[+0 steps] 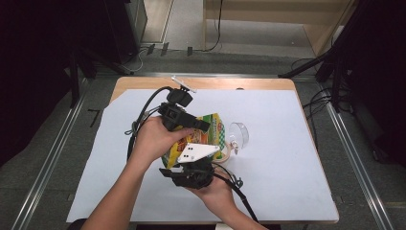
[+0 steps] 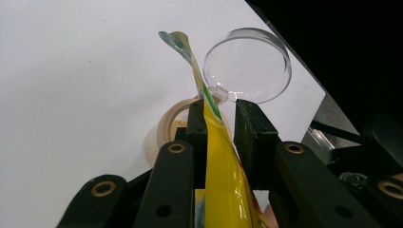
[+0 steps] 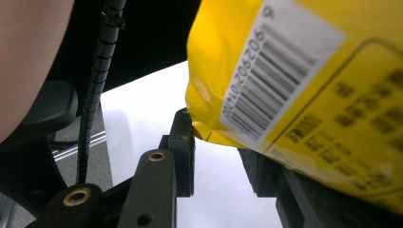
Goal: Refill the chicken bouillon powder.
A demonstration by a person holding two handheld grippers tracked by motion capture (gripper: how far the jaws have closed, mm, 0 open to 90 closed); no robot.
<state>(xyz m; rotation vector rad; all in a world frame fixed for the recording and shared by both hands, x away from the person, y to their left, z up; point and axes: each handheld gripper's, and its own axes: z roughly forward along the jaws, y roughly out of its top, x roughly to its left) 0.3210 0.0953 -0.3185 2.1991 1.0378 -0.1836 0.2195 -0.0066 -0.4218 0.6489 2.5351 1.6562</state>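
A yellow snack bag (image 1: 210, 134) hangs above the white-covered table (image 1: 287, 158) between my two grippers. My left gripper (image 1: 203, 125) reaches in from the left. In the left gripper view its jaws (image 2: 221, 116) stand narrow, shut on the bag's sealed edge (image 2: 214, 142), which lies against the left pad and fills the gap lower down. My right gripper (image 1: 197, 159) comes up from the near side under its grey plate. In the right gripper view the barcode corner of the bag (image 3: 285, 85) touches one fingertip (image 3: 183, 137) and covers the other jaw, so the grip is unclear.
A clear round plastic lid (image 1: 238, 134) (image 2: 249, 64) lies just right of the bag. A beige tape roll (image 1: 227, 152) (image 2: 166, 126) sits beside it, under the bag. Black cables trail from both grippers. The table's wooden edge (image 1: 201, 82) runs along the far side.
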